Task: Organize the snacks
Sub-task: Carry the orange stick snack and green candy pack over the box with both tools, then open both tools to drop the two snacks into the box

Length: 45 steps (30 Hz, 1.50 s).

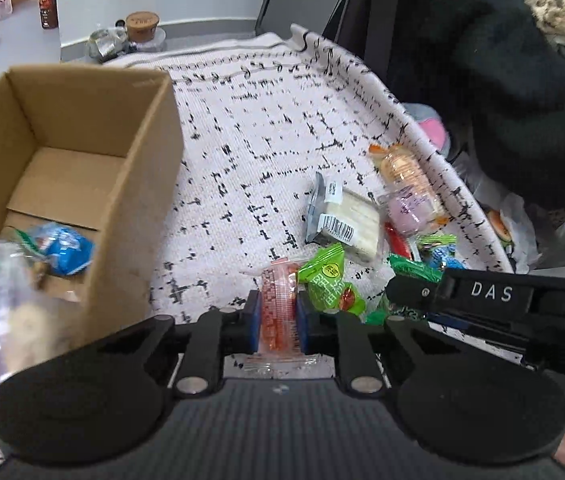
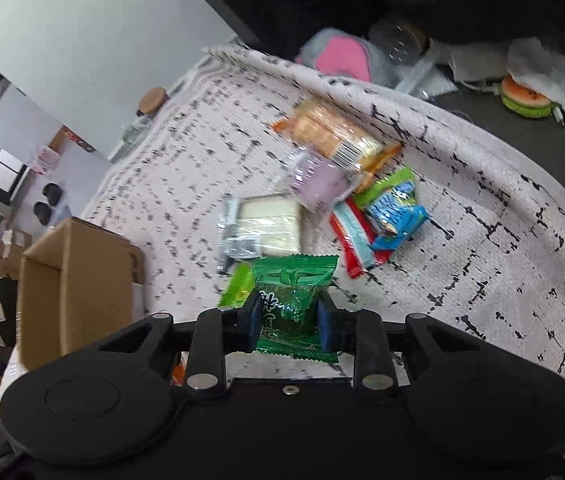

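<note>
On the speckled tablecloth [image 1: 266,128] several snacks remain — your left gripper [image 1: 278,312] clamps a red-striped packet [image 1: 278,304], your right gripper [image 2: 288,316] a green candy [image 2: 292,300]; the cardboard box [image 1: 82,148] holds few.

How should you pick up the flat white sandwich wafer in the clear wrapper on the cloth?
Probably from above, jaws across the narrower width of the flat white sandwich wafer in its clear wrapper. It lies flat on the white black-flecked cloth with its long sides mostly clear, while the purple round snack crowds one end. The crinkled grey wrapper end would likely slip.
</note>
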Motion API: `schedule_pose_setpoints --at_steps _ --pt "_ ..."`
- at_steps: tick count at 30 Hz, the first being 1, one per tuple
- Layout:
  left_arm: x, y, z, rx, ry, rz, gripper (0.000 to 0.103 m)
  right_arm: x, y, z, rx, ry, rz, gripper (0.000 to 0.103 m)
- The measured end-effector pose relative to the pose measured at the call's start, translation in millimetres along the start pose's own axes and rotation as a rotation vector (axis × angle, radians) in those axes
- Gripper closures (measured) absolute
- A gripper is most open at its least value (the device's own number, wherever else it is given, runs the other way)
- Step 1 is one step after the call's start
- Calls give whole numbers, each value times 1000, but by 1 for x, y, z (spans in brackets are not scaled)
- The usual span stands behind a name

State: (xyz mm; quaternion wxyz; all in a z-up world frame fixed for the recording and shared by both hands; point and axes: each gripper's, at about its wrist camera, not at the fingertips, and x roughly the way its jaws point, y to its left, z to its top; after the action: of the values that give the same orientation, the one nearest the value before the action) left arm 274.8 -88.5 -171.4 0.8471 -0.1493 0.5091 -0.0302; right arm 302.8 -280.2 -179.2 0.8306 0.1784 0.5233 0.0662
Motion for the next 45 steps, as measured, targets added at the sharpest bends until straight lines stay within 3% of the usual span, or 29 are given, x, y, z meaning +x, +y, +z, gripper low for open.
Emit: schedule_pose_setpoints --at_steps 16,32,45 --pt "-64 29 -2 -40 -77 -3 86 -51 31 -17 -48 -106 88 76" --pt "-96 93 1 -132 -128 41 86 -52 95 -39 -106 -116 150 76" --pt "-101 128 5 -186 -121 52 83 -44 145 -41 -155 -99 194 76"
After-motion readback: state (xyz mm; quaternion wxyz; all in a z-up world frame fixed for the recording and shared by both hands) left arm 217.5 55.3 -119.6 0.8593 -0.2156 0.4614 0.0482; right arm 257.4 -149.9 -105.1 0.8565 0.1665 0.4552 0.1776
